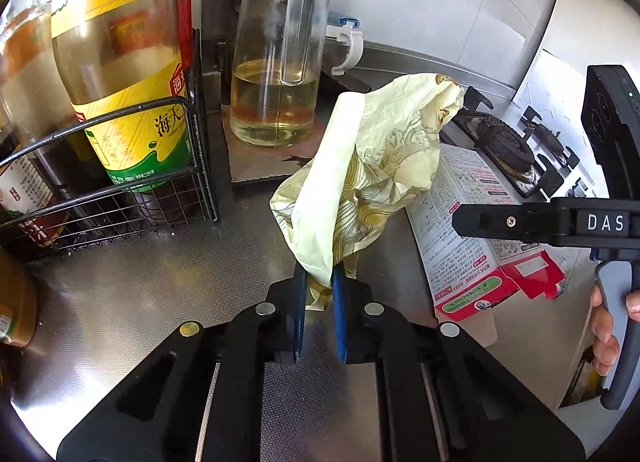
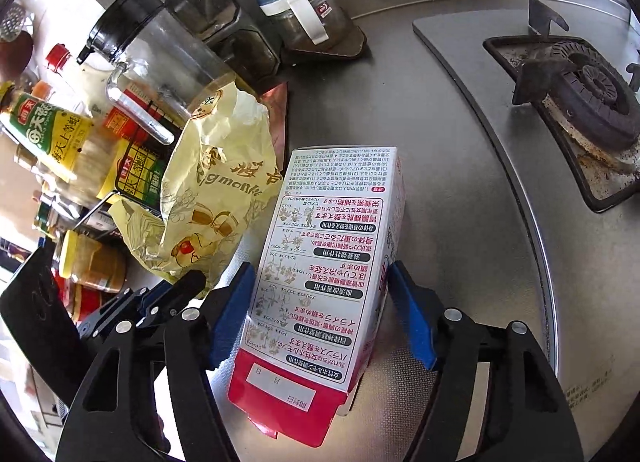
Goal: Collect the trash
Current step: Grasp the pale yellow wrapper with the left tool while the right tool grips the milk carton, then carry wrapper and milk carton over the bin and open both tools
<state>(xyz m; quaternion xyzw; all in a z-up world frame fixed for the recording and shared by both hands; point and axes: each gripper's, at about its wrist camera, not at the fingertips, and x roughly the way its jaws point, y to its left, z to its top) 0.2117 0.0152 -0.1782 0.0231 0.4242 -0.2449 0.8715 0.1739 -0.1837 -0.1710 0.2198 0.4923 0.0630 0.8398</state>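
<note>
My left gripper [image 1: 320, 294] is pinched on the lower edge of the yellow wrapper [image 1: 360, 178], which stands above the steel counter [image 1: 132, 282]. My right gripper [image 2: 316, 314] straddles the carton [image 2: 320, 270]; whether its pads [image 2: 408, 310] press I cannot tell. Advised: close squarely on the sides and lift straight. Wire rack [image 1: 120, 190] and oil jug [image 1: 276, 62] crowd the left; the burner [image 2: 588, 94] side offers room.

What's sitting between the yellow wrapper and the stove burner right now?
The white-and-red carton lies between the yellow wrapper and the burner; beyond it is bare steel counter. The right wrist view shows it best.
</note>
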